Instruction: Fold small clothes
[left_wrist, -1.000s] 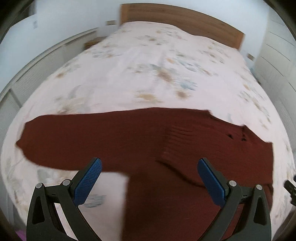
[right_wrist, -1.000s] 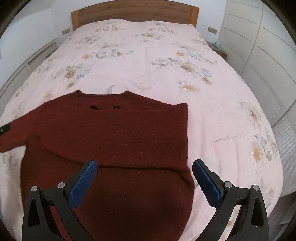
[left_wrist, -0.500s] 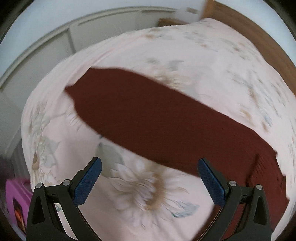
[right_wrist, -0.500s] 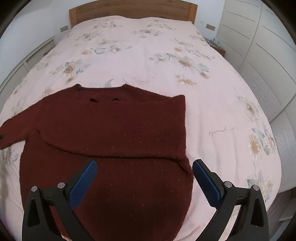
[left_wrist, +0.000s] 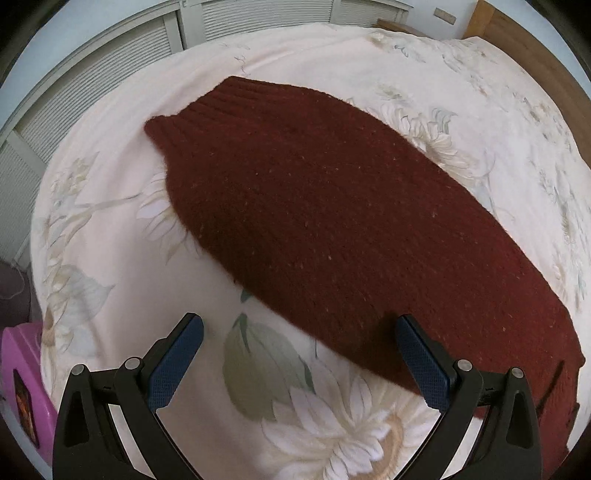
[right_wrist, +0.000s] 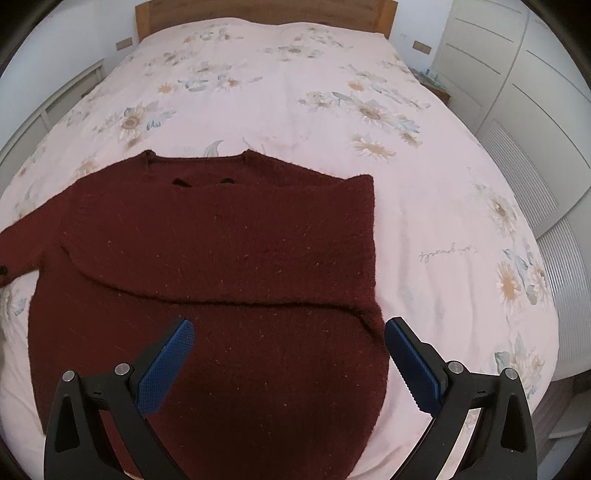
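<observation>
Lying flat on the bed, the dark red knit sweater has its right sleeve folded across the chest, and the neck hole points toward the wooden headboard. The bed cover is pale pink with big flowers on it.

The right gripper hangs over the bottom half of the sweater. Its two blue pads are spread wide, and nothing is between them. One pad is over the red knit and the other is by the sweater's right edge.

The left gripper looks at the other sleeve, which stretches out long and straight across the bed cover. The ribbed cuff is at the far end. This gripper is spread wide too and holds nothing. One blue pad is right by the near edge of the sleeve, and I cannot tell if it touches. A bright pink box sits by the side of the bed.
</observation>
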